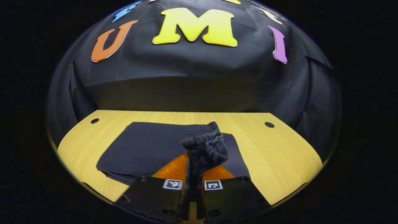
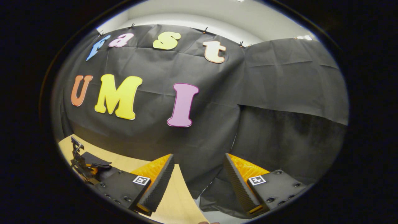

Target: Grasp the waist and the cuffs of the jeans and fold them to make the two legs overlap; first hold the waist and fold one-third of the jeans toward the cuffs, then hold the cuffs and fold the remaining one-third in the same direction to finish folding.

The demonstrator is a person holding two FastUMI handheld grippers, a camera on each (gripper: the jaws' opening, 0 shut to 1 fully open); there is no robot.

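Note:
Dark jeans (image 1: 149, 146) lie folded flat on the wooden table (image 1: 279, 149), in the middle of the left gripper view. My left gripper (image 1: 194, 161) is shut on a bunched-up end of the jeans (image 1: 206, 146), which stands lifted above the flat part. I cannot tell whether that end is waist or cuffs. My right gripper (image 2: 199, 174) is open with nothing between its fingers, and it is raised toward the booth wall past the table's edge (image 2: 180, 199). At the far left of the right gripper view, the left gripper (image 2: 79, 163) shows small beside a piece of the jeans (image 2: 94, 161).
The table has two small round holes near its far corners (image 1: 94, 120) (image 1: 269, 124). Bare wood lies right of the jeans and along the far edge. Black cloth hangs close behind the table and on the right side.

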